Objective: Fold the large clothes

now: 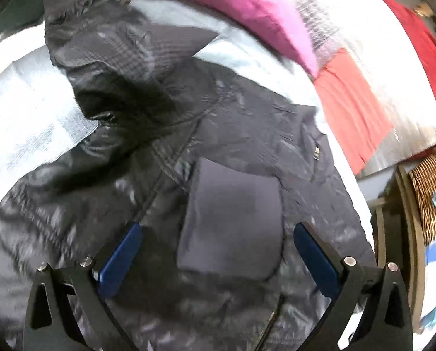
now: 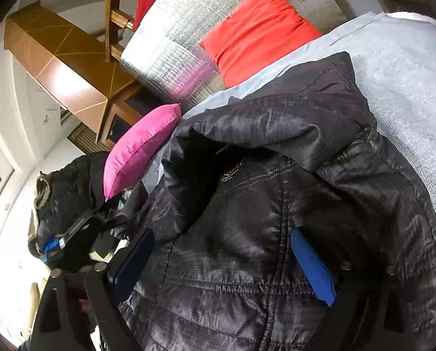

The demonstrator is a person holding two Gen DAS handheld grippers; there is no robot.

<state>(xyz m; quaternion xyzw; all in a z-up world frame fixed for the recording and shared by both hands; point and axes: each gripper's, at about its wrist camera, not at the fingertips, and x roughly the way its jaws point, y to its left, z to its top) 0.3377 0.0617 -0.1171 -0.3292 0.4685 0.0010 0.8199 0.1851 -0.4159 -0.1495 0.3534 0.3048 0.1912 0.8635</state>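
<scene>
Black, shiny quilted fabric filled both views: one hooded jacket (image 1: 165,175) lay spread on a pale blue-grey cover (image 1: 27,111), directly ahead of and beneath both grippers. Its hood (image 1: 124,67) lay at the far end from the left gripper (image 1: 218,245), and one flat matte pocket patch (image 1: 232,216) sat between that gripper's two blue-padded fingers (image 1: 121,260). The left gripper stood wide, its jaws well apart with nothing between them, hovering low over the jacket's front; whether its tips touched the fabric could not be told.

In the right wrist view the same jacket (image 2: 261,219) ran away from the right gripper (image 2: 220,260), hood (image 2: 291,111) farthest out. This gripper was also wide: its right finger (image 2: 311,266) lay over the quilted front beside a seam, and its left finger (image 2: 133,263) sat at the jacket's edge. Nothing was pinched. The view was tilted, so the room leaned to one side.

Beyond the jacket, counted: one magenta pillow (image 2: 141,146) to the far left of the right gripper, one orange-red folded cloth (image 2: 258,35) farther ahead on a silver foil sheet (image 2: 182,29), and one dark red cloth (image 1: 417,44) at the far right of the left gripper. One second dark garment (image 2: 68,204) was heaped to the left of the right gripper. One wicker basket (image 1: 428,193) stood to the right of the left gripper, off the cover.
</scene>
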